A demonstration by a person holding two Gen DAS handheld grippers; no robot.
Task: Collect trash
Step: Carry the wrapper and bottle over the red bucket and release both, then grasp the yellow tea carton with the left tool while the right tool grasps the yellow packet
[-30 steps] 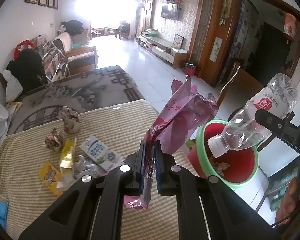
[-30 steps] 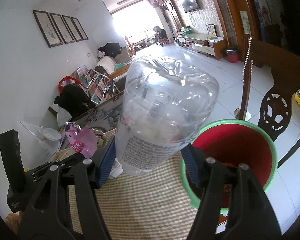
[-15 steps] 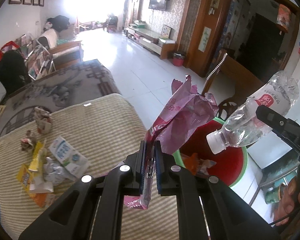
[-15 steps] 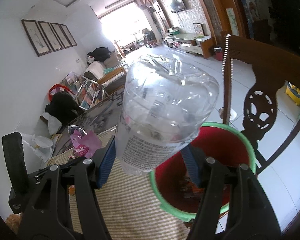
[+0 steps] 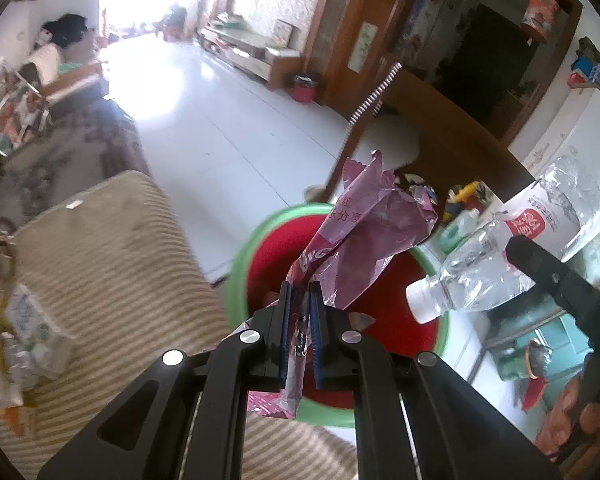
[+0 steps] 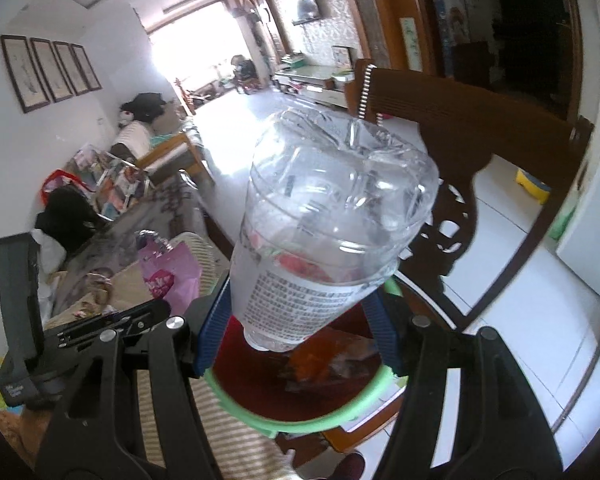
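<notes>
My left gripper is shut on a crumpled pink plastic wrapper and holds it over the red bin with a green rim. My right gripper is shut on a clear plastic water bottle, cap end down, above the same bin. The bottle also shows in the left wrist view, at the bin's right side. The pink wrapper shows in the right wrist view, to the left. Some trash lies at the bin's bottom.
The striped table cover lies left of the bin, with several pieces of trash on its left part. A dark wooden chair stands just behind the bin. White tiled floor lies beyond.
Both grippers have moved right, from over the table edge to above the bin. The wrapper and the bottle are still held. The trash on the table has slid to the left edge of view.
</notes>
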